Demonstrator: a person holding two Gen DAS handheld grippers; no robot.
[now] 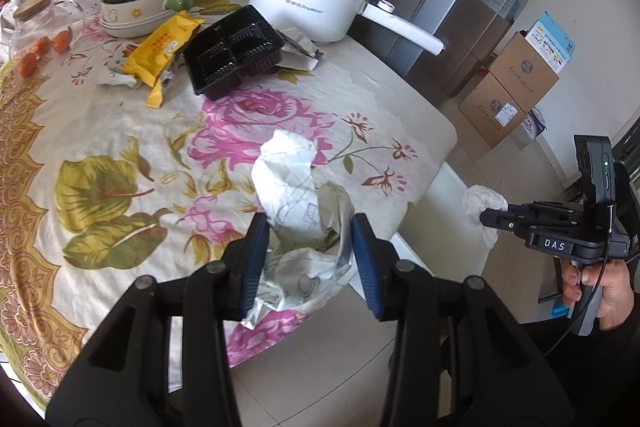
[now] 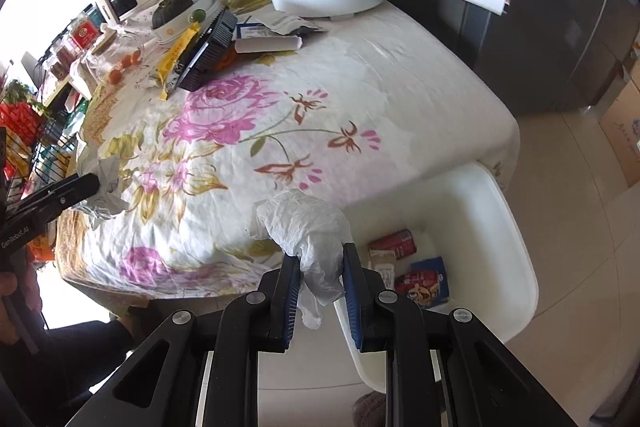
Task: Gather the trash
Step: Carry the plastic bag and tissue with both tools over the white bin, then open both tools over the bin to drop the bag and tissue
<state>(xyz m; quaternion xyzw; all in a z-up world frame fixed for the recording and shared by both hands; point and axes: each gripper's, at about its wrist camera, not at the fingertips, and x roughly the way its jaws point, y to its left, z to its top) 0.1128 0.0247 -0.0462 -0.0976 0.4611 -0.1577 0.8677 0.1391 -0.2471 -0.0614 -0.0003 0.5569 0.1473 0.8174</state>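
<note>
A: What do the claws hold?

B: The left claw point(image 1: 308, 259) grips a crumpled paper wrapper point(image 1: 298, 195) over the table point(image 1: 120, 131) edge. The right claw point(image 2: 320, 291) clamps a white tissue point(image 2: 308, 227) near the white bin point(image 2: 508, 227).

A: Best approach?

B: Probably carry each fully above the bin before releasing.

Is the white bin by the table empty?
No, the white bin already holds red cans and a blue packet at its bottom.
</note>
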